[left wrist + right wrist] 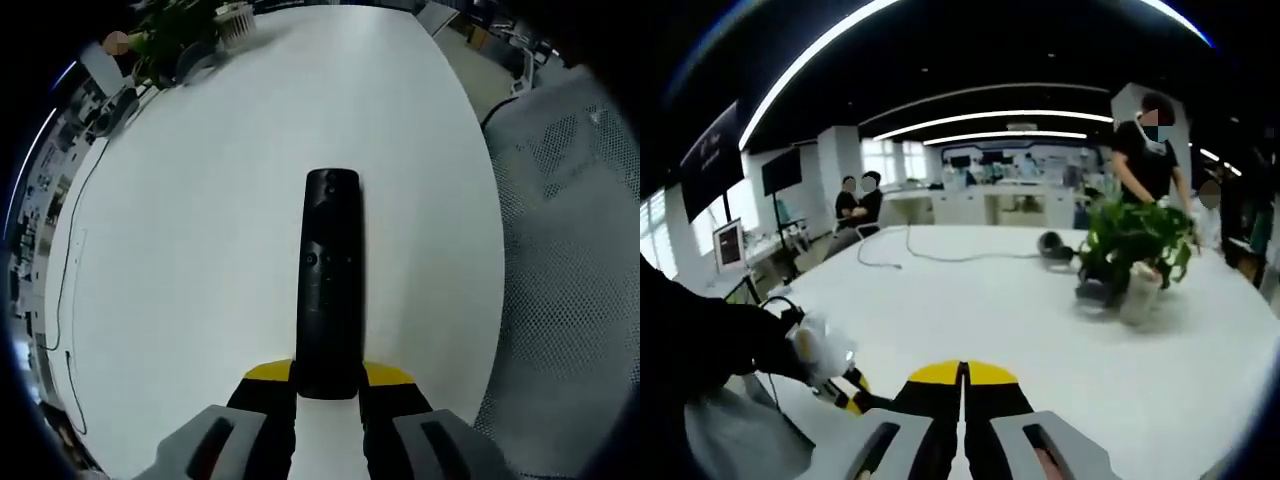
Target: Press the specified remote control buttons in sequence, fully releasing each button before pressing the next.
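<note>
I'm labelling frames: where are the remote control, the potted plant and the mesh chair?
remote control [330, 290]: left gripper view, middle of its button face.
potted plant [1132, 240]: right gripper view, its leaves.
mesh chair [575, 230]: left gripper view, its mesh.

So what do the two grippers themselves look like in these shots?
Both match: the left gripper and right gripper each have two black jaws with yellow tips, rising from pale grey housings with dark slots. In the right gripper view, a dark sleeve shows on the left.

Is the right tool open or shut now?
Shut. In the right gripper view, the right tool has its jaws pressed together, nothing between them, above the white table.
</note>
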